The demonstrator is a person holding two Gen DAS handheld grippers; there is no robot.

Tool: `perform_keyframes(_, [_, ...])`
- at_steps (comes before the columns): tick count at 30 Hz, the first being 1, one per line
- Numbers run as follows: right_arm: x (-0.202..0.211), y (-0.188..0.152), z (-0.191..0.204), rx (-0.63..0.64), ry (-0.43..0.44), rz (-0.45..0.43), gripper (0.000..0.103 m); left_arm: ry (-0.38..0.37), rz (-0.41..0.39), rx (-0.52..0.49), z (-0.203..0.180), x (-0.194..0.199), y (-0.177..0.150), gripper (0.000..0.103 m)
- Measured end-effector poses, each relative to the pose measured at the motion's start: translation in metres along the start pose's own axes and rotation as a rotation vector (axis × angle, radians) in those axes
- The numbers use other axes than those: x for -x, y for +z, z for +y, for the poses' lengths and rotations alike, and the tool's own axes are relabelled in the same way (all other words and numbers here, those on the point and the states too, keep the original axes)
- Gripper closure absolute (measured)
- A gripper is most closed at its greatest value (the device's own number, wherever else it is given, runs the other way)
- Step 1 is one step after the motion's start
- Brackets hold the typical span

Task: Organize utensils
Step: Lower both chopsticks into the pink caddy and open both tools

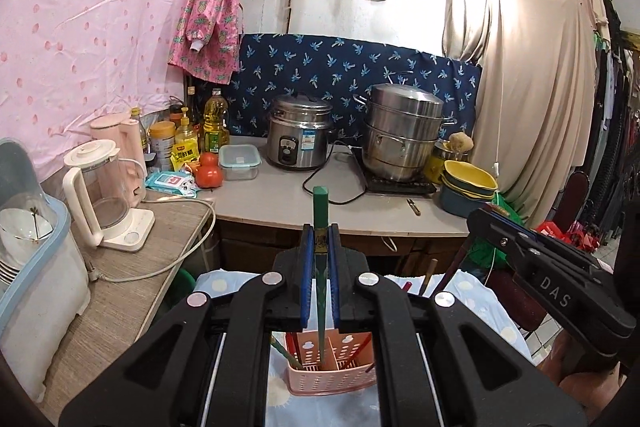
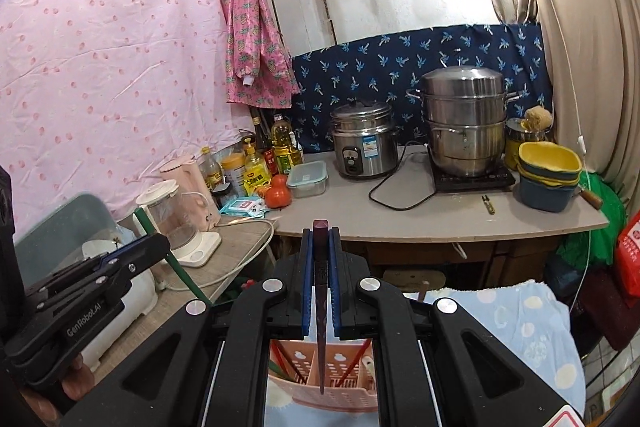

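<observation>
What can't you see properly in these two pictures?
- Left wrist view: the lower part of the green chopstick and much of the pink basket sit behind the left hand-held gripper.
- Right wrist view: the basket's sides hide behind the right hand-held gripper gripping the dark chopstick; how many utensils it holds is unclear.
- Both views: the rice cooker label is too small to read.

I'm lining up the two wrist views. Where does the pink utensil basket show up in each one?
Left wrist: the pink utensil basket sits at bottom centre, below the left claw, which grips a green chopstick.
Right wrist: the basket sits at bottom centre, partly hidden by the claw's frame.
Shared landmark: the rice cooker on the counter.
</observation>
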State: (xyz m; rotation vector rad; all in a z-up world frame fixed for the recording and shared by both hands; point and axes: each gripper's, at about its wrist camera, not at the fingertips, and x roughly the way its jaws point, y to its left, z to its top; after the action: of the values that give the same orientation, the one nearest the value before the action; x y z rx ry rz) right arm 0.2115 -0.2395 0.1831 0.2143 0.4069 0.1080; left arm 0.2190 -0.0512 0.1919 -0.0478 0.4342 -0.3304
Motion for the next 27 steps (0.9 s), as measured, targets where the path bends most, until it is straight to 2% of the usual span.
perform_keyframes(5, [-0.022,-0.001,-0.006,-0.039,0.015,0.018,0.096,0.011,0.037,0.003,0.005,-0.021,-0.011,0.096])
perform_keyframes(13, [-0.017,0.021,0.0,-0.023,0.026,-0.038,0.096,0.02,0.053,0.013,0.012,-0.035,-0.014,0.096])
perform_keyframes(27, [-0.067,-0.045,-0.013,-0.036,0.008,0.134,0.096,0.049,0.098,0.019,0.02,-0.056,-0.034,0.096])
